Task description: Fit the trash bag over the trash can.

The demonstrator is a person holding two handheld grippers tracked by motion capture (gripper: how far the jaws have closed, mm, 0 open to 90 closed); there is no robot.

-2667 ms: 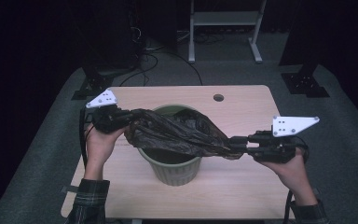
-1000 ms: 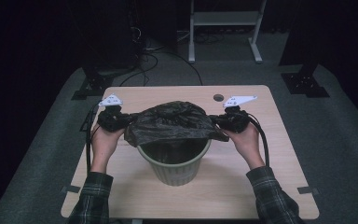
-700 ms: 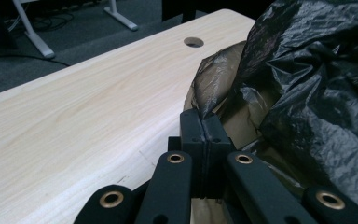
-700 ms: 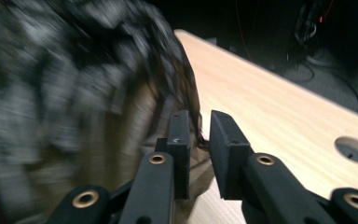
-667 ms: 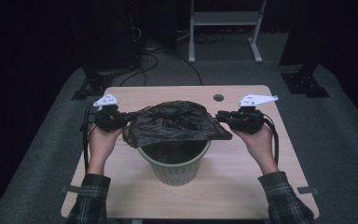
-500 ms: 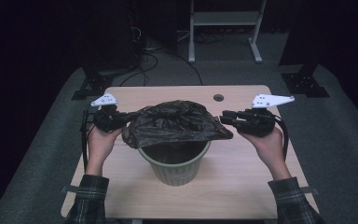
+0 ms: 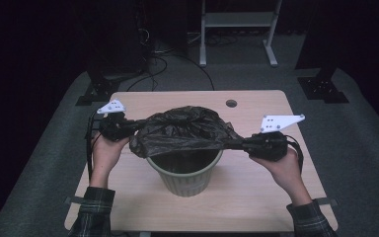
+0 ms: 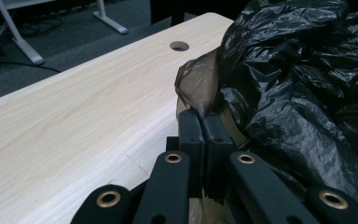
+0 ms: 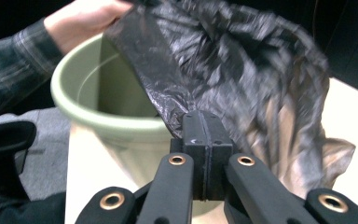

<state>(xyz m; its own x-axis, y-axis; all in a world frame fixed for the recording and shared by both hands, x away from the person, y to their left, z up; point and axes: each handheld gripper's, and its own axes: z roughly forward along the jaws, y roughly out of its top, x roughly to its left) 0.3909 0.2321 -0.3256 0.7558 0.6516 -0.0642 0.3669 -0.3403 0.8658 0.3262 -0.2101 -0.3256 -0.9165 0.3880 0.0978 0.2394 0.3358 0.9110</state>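
A crumpled black bin bag [image 7: 187, 128] hangs stretched over a green bin [image 7: 185, 177] in the middle of the wooden table [image 7: 256, 197]. My left gripper [image 7: 137, 123] is at the bag's left end, its jaws shut on the thin edge of the bag [image 8: 298, 70]; the left gripper [image 8: 204, 116] pinches it just above the tabletop. My right gripper [image 7: 234, 143] holds the right end, pulled out past the bin's rim. In the right gripper view the gripper [image 9: 204, 122] is shut on the bag [image 9: 242, 70] over the bin [image 9: 102, 119]. Its jaws have just been closing with the bag's edge between them.
A round cable hole [image 7: 231, 103] is in the table's far side. A white desk frame [image 7: 237, 19] and black stands sit on the grey carpet beyond the table. The other hand [image 9: 84, 18] in a plaid sleeve is behind the bin.
My right gripper has moved right and toward the near edge, drawing the bag's right side out into a taut strip. The left gripper has stayed in place.
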